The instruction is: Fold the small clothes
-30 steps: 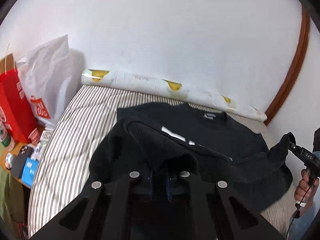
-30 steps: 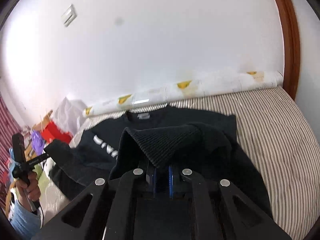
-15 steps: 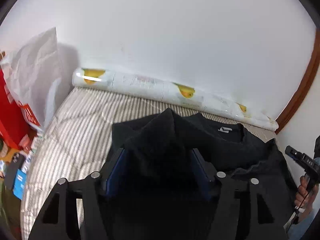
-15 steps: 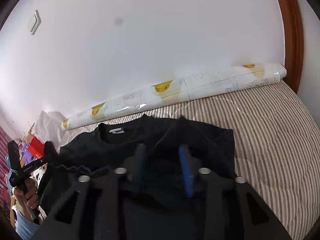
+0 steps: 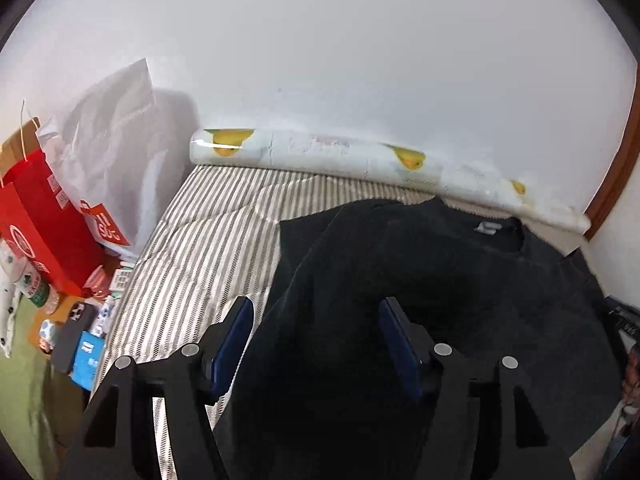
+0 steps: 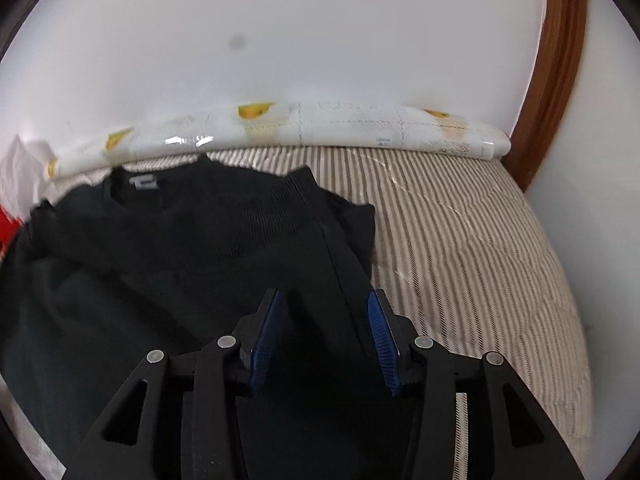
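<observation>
Black sweater (image 5: 420, 264) lying folded on striped bed (image 5: 192, 248), collar toward patterned roll (image 5: 328, 156) at wall. My left claw (image 5: 316, 320) hanging open over sweater, gripping nothing. My right claw (image 6: 324, 320) likewise gaping, pads clear of cloth.

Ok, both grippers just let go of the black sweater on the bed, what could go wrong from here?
The open left gripper and right gripper both straddle the black sweater, so pulling away could snag the knit and undo the fold. The folded-up hem looks uneven, so the next fold may come out crooked.
</observation>
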`<state>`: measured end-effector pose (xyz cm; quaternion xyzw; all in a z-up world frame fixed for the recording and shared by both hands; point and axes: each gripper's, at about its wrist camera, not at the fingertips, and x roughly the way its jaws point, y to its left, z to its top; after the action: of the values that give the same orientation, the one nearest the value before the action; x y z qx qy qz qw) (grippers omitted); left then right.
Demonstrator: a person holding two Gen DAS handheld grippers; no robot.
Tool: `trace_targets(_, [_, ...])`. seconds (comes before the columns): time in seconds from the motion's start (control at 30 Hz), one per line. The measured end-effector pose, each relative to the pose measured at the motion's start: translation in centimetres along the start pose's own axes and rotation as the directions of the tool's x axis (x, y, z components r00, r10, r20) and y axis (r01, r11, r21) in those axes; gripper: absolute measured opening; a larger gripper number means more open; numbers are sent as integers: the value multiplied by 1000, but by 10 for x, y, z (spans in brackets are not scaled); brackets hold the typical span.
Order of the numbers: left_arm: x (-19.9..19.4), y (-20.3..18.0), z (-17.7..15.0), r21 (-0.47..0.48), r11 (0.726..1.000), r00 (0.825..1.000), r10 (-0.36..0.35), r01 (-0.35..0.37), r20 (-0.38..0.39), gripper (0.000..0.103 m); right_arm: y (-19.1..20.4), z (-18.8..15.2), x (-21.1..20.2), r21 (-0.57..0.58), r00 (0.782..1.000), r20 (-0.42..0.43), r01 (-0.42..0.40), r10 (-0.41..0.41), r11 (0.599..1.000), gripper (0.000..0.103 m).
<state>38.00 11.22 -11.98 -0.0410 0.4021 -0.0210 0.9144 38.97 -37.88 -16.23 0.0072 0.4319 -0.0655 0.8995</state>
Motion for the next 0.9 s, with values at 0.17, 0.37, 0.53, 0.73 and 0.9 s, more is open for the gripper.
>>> trace_targets(0.17, [8, -1, 4, 2, 1000, 1000, -19, 19, -12, 63, -2, 7, -7, -11, 1000, 25, -10, 10, 1000, 47])
trace_targets(0.37, [31, -15, 25, 65, 998, 1000, 1, -1, -6, 60, 0, 28, 9, -9, 999, 24, -34, 35, 999, 48])
trace_targets(0.53, [60, -16, 37, 94, 996, 999, -2, 7, -52, 41, 5, 49, 35, -22, 999, 6, -35, 35, 999, 48])
trace_targets(0.73, [66, -17, 36, 94, 995, 1000, 18, -18, 1, 12, 17, 56, 65, -54, 999, -37, -28, 26, 998, 27])
trace_targets(0.9, [59, -7, 37, 22, 1000, 998, 8, -9, 55, 11, 4, 55, 45, 3, 987, 137, -83, 82, 997, 19])
